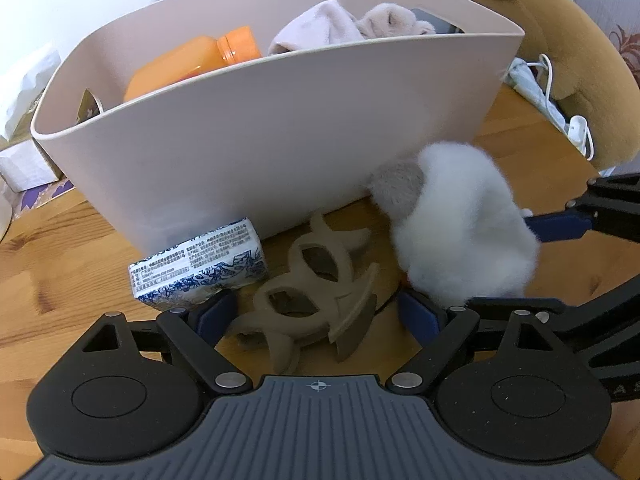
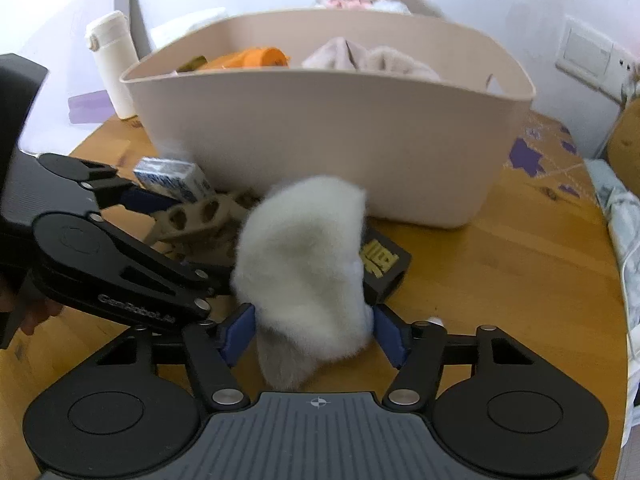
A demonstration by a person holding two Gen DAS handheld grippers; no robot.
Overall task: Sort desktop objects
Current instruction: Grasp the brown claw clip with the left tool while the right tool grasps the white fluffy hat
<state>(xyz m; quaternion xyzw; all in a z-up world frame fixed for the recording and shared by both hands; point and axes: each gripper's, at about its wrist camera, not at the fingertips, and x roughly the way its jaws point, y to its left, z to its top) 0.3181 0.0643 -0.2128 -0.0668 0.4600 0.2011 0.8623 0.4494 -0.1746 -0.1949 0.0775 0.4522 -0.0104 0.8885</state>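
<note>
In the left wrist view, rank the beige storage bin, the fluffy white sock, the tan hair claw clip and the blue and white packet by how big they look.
1. beige storage bin, by far the largest.
2. fluffy white sock and tan hair claw clip: too alike to rank, and the clip lies nearer the camera.
3. blue and white packet, smallest.

Left gripper (image 1: 318, 314) fingers spread wide; right gripper (image 2: 314, 330) fingers partly closed, both angled downward.

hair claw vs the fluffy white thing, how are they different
The tan hair claw is hard, openwork plastic lying flat on the table; the fluffy white thing is soft, solid-looking fur standing taller. The claw sits between the open left gripper pads; the fluffy thing sits between the right gripper pads. Both lie before the bin.
</note>
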